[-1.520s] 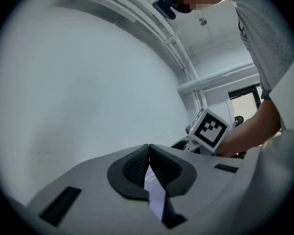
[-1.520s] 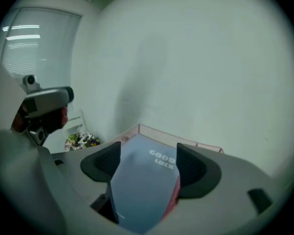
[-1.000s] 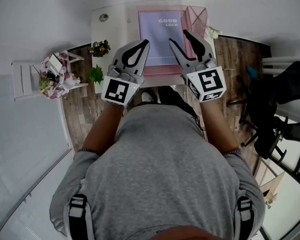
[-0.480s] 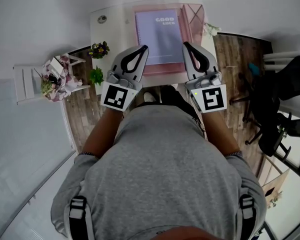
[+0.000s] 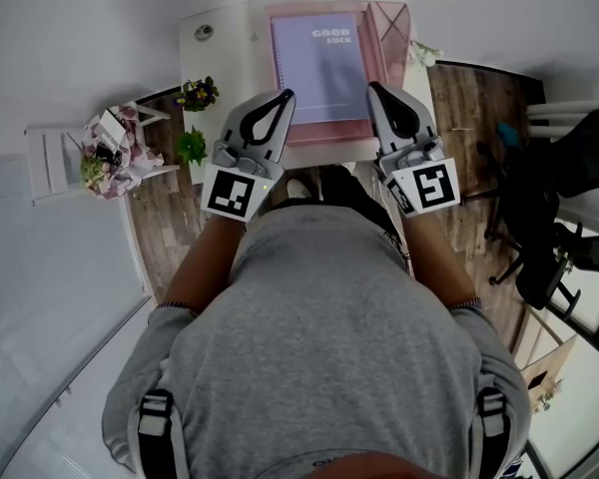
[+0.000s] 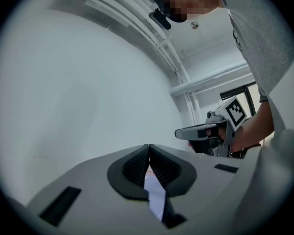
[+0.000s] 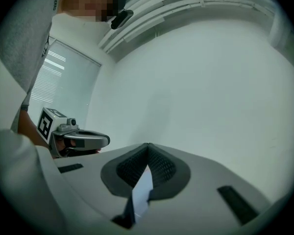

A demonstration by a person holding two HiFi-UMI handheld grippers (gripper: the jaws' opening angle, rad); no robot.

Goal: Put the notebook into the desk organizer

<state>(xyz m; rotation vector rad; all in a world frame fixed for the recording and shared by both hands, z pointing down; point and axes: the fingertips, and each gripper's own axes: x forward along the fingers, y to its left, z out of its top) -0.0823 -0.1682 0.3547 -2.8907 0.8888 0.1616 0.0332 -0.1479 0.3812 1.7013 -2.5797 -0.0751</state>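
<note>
1. Notebook (image 5: 324,63) lies flat on a pink mat (image 5: 324,134) at the worktop's (image 5: 220,48) far edge. The wire organizer (image 5: 391,30) stands at the far right corner. The left claw (image 5: 283,98) and right claw (image 5: 376,90) hang over the near edge.
2. Left gripper view: the jaws are pressed together, empty.
3. Right gripper view: the jaws are likewise together, empty.

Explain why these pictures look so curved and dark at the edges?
Head view: a wide lens bows the floor, yet the notebook is sharp and evenly lit. Left gripper view: a fisheye circle with black corners, the near fingers looming large. Right gripper view: the same round frame, with flat pale light on the wall.
</note>
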